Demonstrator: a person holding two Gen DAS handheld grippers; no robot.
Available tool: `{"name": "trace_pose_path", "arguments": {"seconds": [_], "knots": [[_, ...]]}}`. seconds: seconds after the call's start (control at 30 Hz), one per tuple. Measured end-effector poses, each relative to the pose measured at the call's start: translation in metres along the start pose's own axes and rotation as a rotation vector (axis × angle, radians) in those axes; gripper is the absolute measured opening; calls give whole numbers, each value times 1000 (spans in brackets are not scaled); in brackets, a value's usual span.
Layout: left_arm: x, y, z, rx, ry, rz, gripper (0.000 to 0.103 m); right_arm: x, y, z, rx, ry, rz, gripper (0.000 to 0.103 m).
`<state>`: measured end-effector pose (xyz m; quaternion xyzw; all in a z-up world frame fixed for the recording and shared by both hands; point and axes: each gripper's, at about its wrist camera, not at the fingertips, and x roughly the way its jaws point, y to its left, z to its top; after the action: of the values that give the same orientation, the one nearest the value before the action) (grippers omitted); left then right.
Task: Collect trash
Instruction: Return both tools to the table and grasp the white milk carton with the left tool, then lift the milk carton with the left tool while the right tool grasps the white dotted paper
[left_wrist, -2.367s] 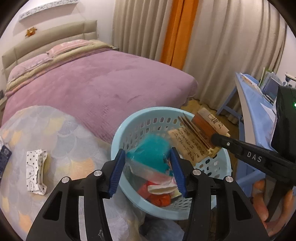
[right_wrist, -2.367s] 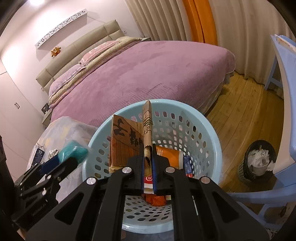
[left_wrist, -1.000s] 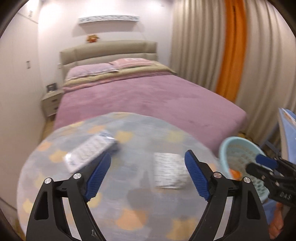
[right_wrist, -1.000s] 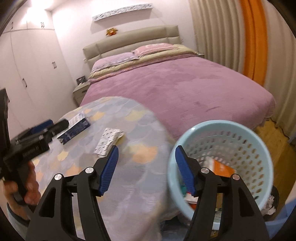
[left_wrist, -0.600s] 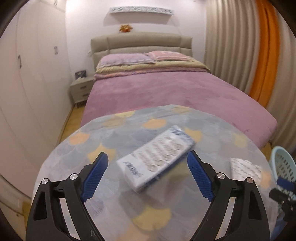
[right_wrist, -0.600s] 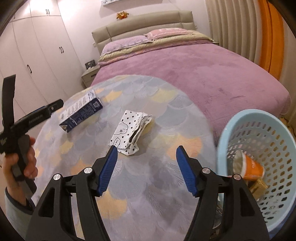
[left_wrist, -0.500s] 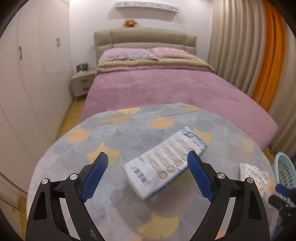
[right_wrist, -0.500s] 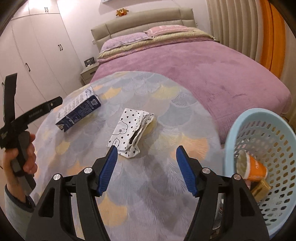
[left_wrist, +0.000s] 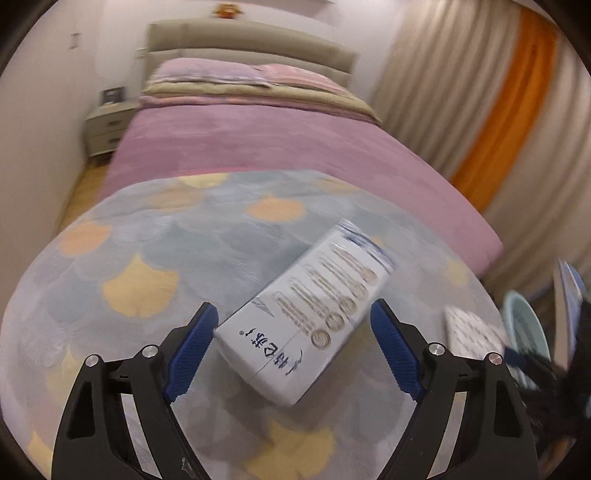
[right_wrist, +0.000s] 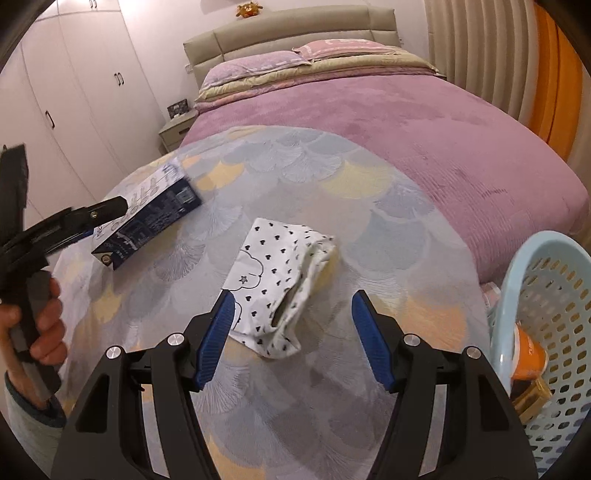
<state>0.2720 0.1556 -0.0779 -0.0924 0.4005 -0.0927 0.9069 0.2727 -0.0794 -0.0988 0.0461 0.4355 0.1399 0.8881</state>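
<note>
A white and dark-blue carton (left_wrist: 310, 317) lies flat on the round table (left_wrist: 147, 236). My left gripper (left_wrist: 291, 310) straddles its near end; the jaws are closing, and the blue pads do not press on it. The right wrist view shows that same carton (right_wrist: 147, 218) at the left, beside the left gripper's finger (right_wrist: 107, 208). A white pouch with black dots (right_wrist: 277, 280) lies mid-table. My right gripper (right_wrist: 293, 295) stands open around its near end, with a gap on both sides. At the table's right edge, a pale blue basket (right_wrist: 546, 258) holds an orange cup (right_wrist: 528, 354) and other trash.
A scallop-patterned cloth (right_wrist: 295, 166) covers the table. Just beyond it stands a bed with a purple cover (right_wrist: 443, 122). White wardrobes (right_wrist: 74, 92) line the left wall, curtains (left_wrist: 498, 110) the right. A person's hand (right_wrist: 40, 325) grips the left tool's handle.
Both grippers swung away from the basket to the table and came down closer. The carton now lies between the left fingers and the pouch between the right fingers.
</note>
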Motion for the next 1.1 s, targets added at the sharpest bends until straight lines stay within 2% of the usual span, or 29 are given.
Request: {"name": "trace_pose_path", "arguments": {"seconds": [0.07,0.13,0.3,0.33,0.37,0.4,0.47,0.57,0.67,0.8,0.93,1.1], "knots": [[-1,-10,-2,54,19,-9,82,1,0,2,1,-1,2,62],[0,-19,-3,99,26,20,82,4,-3,3,18,5,11,62],[23,-42,-5,230,75,159,83,8,-3,8,27,2,9,62],[31,-46,-7,247,85,208,81,10,0,10,18,2,3,62],[32,-45,-7,247,84,221,79,11,4,10,-1,2,-14,61],[35,-43,-7,241,86,213,72,12,7,10,-15,0,-32,59],[35,-40,-9,205,91,168,69,12,16,8,-58,-3,-74,42],[29,-43,-10,202,65,158,62,15,24,8,-95,-11,-99,19],[21,-47,-9,196,34,153,58,13,25,7,-103,-27,-103,8],[7,-51,-7,180,-5,131,53,3,19,3,-80,-64,-71,6],[-12,-60,-11,140,-29,64,52,-4,6,-1,-7,-29,-51,6],[-30,-84,-19,160,-62,30,53,-31,-3,-3,24,-65,-70,6]]}}
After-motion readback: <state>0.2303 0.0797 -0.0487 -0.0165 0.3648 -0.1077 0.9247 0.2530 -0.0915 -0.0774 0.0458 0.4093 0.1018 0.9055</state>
